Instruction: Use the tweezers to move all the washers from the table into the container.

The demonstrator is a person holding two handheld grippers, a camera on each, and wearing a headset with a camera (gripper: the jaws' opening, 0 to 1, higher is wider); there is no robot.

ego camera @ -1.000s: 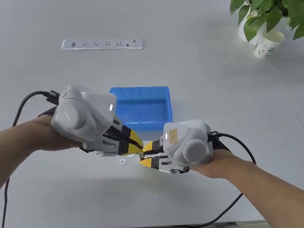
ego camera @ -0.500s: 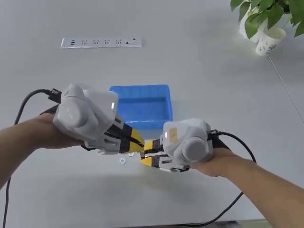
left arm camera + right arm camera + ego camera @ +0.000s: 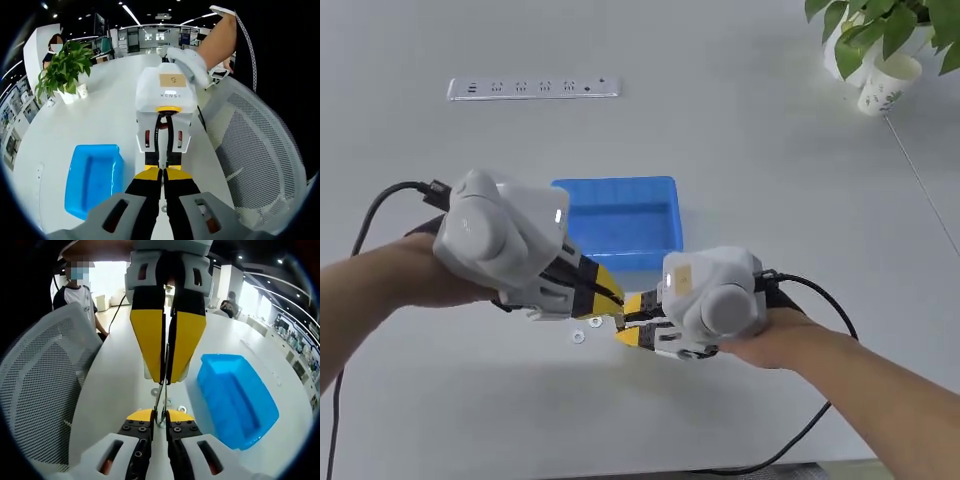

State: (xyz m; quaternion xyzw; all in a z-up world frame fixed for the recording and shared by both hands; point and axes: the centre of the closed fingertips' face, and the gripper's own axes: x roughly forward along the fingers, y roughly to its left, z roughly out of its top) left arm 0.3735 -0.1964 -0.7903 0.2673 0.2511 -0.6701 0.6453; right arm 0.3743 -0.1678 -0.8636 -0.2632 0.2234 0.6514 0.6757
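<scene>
Left gripper [image 3: 612, 304], right gripper [image 3: 628, 323] still clamping tweezers [image 3: 161, 389], washer [image 3: 578, 337] unmoved

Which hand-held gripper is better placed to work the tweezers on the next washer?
Left, probably: the left hand-held gripper is shut on the tweezers, which reach down beside the washers.

The tweezers [image 3: 161, 395] are half hidden, the plant [image 3: 855, 45] cropped.

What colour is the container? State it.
Bright blue; the container shows best in the head view.
</scene>
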